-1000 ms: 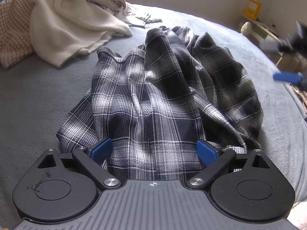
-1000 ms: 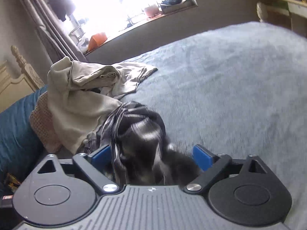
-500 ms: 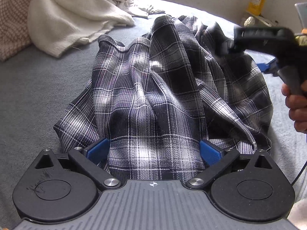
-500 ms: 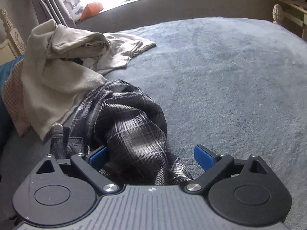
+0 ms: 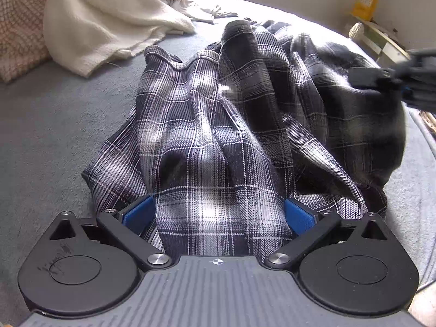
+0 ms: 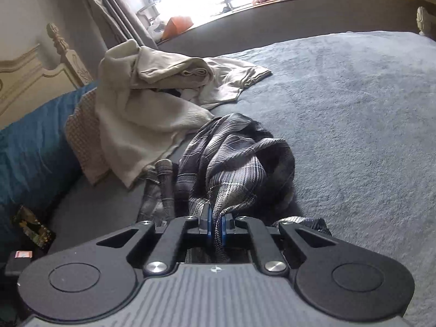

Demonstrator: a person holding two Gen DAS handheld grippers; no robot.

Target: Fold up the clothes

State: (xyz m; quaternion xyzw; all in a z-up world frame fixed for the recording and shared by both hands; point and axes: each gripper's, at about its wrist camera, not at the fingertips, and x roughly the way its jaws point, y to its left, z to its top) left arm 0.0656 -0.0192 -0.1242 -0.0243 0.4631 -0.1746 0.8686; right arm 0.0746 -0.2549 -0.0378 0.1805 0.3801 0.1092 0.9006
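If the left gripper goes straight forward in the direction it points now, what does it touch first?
Most likely the plaid shirt: the left gripper is open and the cloth already lies bunched between its fingers, rising directly ahead. Depth is unclear, but nothing else stands before it.

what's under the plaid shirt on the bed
The plaid shirt lies crumpled on the grey blanket, which shows all around it. Whatever lies beneath its folds is covered and cannot be seen.
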